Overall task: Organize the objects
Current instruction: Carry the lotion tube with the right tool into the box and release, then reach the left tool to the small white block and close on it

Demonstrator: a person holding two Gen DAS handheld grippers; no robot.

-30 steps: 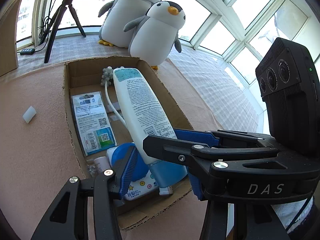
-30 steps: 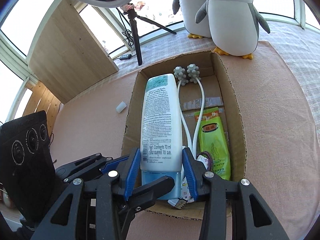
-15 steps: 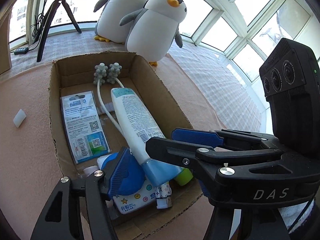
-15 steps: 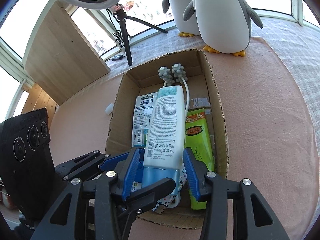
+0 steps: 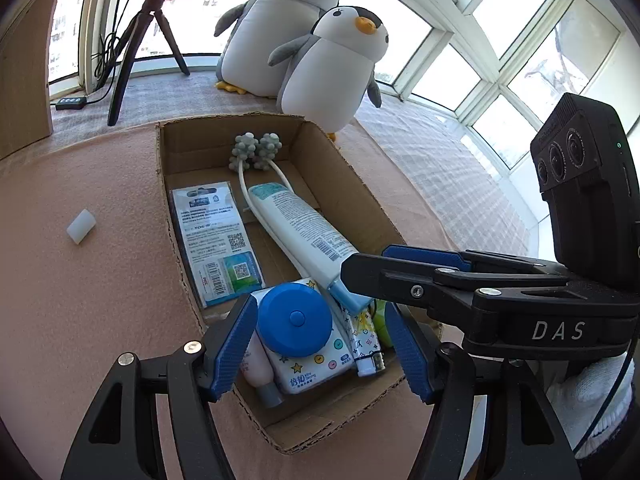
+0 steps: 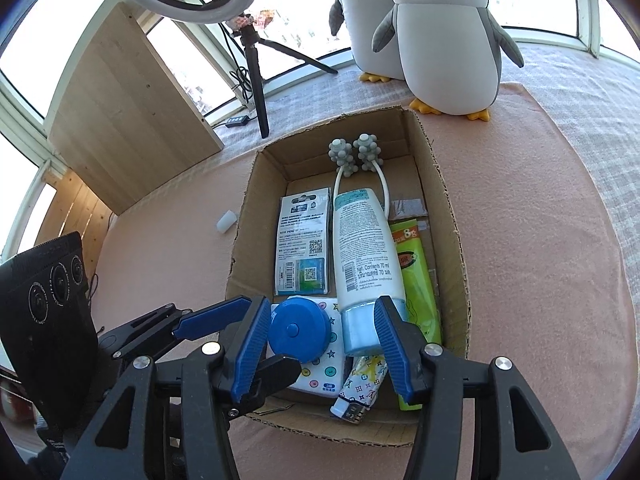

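An open cardboard box [image 6: 240, 248] sits on a pink mat. A white tube with a light-blue cap [image 6: 364, 256] lies flat in it, cap toward me. My right gripper [image 6: 320, 344] stands open above the box's near end, the cap just inside its right pad, nothing clamped. My left gripper [image 5: 320, 344] is open too, hovering over a round blue case [image 5: 294, 320] that rests on a star-printed tissue pack [image 5: 316, 372]. The box also holds a blister card [image 6: 304, 248], a green sachet [image 6: 416, 280], a grey knobbed massager [image 6: 356, 154] and a patterned lighter [image 6: 360, 388].
Two plush penguins [image 6: 444, 40] stand behind the box. A ring light on a tripod [image 6: 256, 76] and a wooden board [image 6: 120, 112] are at the back left. A small white cap [image 6: 226, 222] lies on the mat left of the box.
The right gripper lowered the tube into the box and opened; the tube now lies flat. Both grippers have drawn back toward the box's near end, and the left one stands wider.
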